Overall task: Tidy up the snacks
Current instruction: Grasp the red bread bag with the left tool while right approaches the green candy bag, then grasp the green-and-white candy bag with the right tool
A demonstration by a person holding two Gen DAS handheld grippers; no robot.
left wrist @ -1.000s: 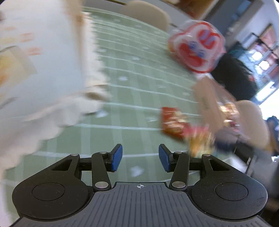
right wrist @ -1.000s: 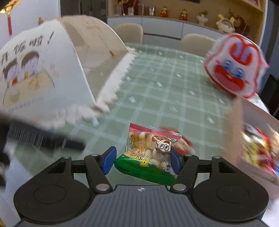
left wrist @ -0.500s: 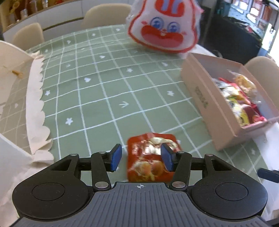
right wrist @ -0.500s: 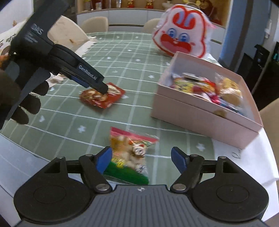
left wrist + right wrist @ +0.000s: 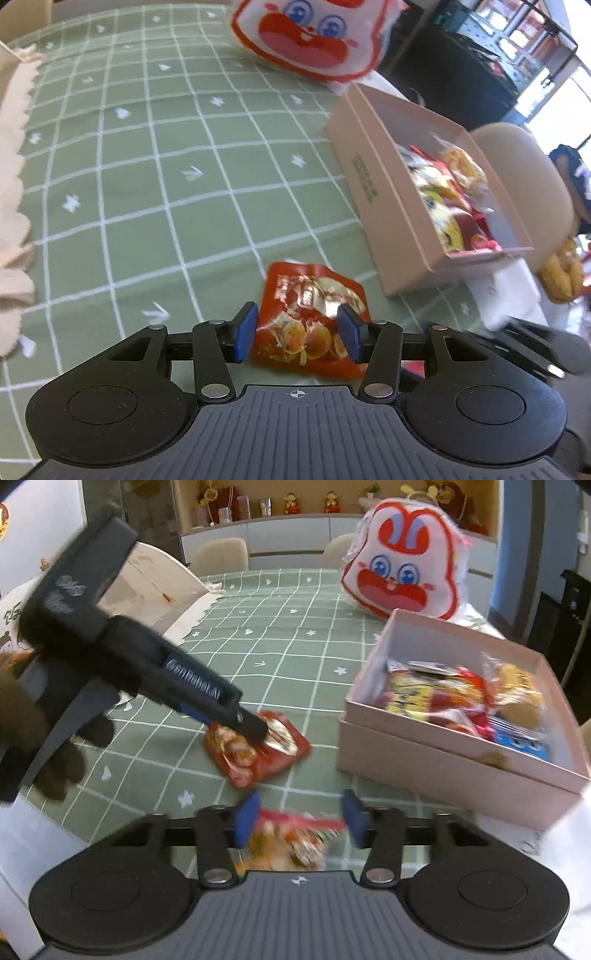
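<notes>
On table: green checked cloth w/ white grid lines covered the top.
L gripper: blue pads astride a red foil snack packet lying flat on cloth; jaws closing, left pad at packet's edge, right pad over its right side; firm press not clear.
R gripper: jaws closing round a blurred snack packet w/ red top & orange print, which sat between the blue pads; gap visible each side, no grip yet.
Box: pink rectangular cardboard box, open top, stood near & to right of both packets, part-filled w/ mixed snack bags.
Bag: white & red rabbit-face bag stood upright behind box.
Hand: dark-gloved hand held L gripper's body, seen from R cam.
</notes>
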